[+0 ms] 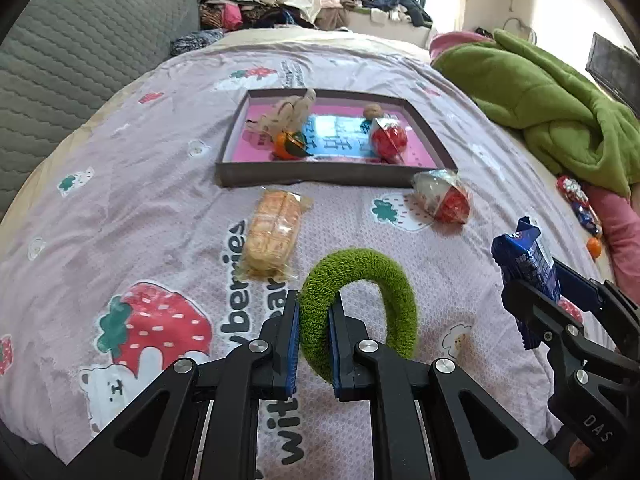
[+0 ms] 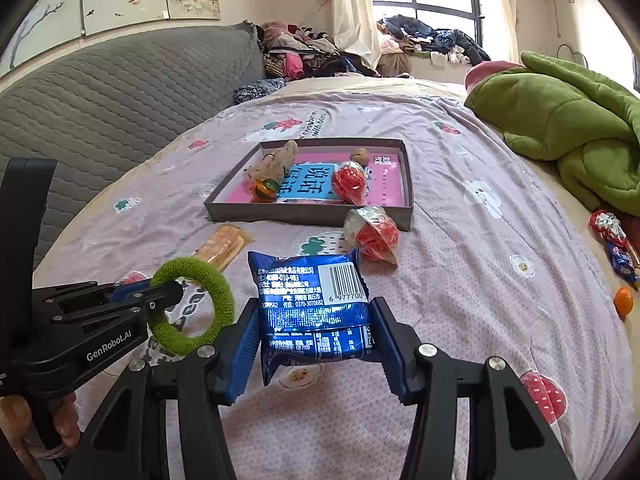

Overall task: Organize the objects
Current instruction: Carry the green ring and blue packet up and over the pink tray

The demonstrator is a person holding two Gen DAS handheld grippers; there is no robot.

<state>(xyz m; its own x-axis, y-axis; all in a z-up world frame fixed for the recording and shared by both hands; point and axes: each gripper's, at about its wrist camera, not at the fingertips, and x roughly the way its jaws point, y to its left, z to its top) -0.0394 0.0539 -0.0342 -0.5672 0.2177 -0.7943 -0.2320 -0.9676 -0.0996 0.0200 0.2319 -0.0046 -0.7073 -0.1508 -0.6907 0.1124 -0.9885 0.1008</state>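
Your left claw (image 1: 313,332) grips the green terry hair ring (image 1: 360,300); your right claw (image 2: 314,344) clamps the blue snack packet (image 2: 312,300) above the bed (image 2: 460,280).

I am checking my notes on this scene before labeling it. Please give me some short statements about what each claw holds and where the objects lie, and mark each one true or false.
1. The left claw is shut on the green ring. True.
2. The right claw is open and holds nothing. False: it is shut on the blue packet.
3. The wrapped biscuits lie inside the box. False: they lie on the bedspread, in front of the box.
4. A wrapped orange fruit sits inside the box. True.
5. One red wrapped snack lies outside the box, near its corner. True.
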